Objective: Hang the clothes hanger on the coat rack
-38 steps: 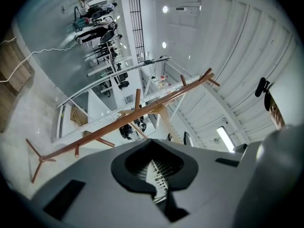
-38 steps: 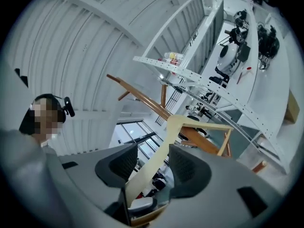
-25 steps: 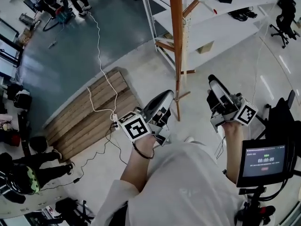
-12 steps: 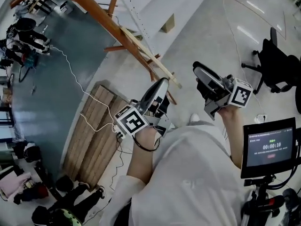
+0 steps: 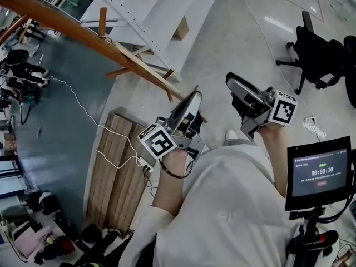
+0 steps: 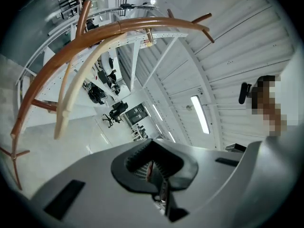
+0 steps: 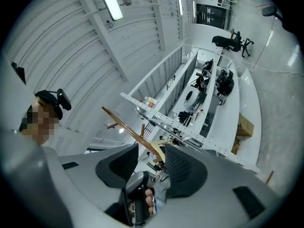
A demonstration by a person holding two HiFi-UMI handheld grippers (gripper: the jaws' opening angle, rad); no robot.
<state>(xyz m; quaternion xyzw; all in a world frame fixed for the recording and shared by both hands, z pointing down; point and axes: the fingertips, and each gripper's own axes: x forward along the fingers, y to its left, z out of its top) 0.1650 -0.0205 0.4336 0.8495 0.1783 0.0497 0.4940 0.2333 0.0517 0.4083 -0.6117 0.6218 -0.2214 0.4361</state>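
Note:
The brown wooden coat rack [image 5: 111,42] slants across the upper left of the head view, with short pegs along its pole. In the left gripper view the rack [image 6: 95,34] arcs overhead, and a pale wooden bar [image 6: 76,84] runs beside the pole from a small metal piece near the top; I cannot tell whether that bar is the hanger. My left gripper [image 5: 193,98] [image 6: 153,167] is shut with nothing visibly held. My right gripper [image 5: 231,83] [image 7: 151,163] stands open and empty, and the rack [image 7: 130,129] shows far beyond its jaws. Both grippers are held in front of the person's chest, well short of the rack.
A white metal shelf frame [image 5: 158,15] stands behind the rack. Below the rack's base, a wooden pallet [image 5: 114,174] lies on the floor with a white cable [image 5: 94,124] across it. A black office chair [image 5: 317,52] is at the right and a small monitor [image 5: 317,174] at the lower right.
The head view has tilted, so the rack has swung from upright in the middle to slanting across the upper left. Both grippers stay at about the same place, their jaws unchanged.

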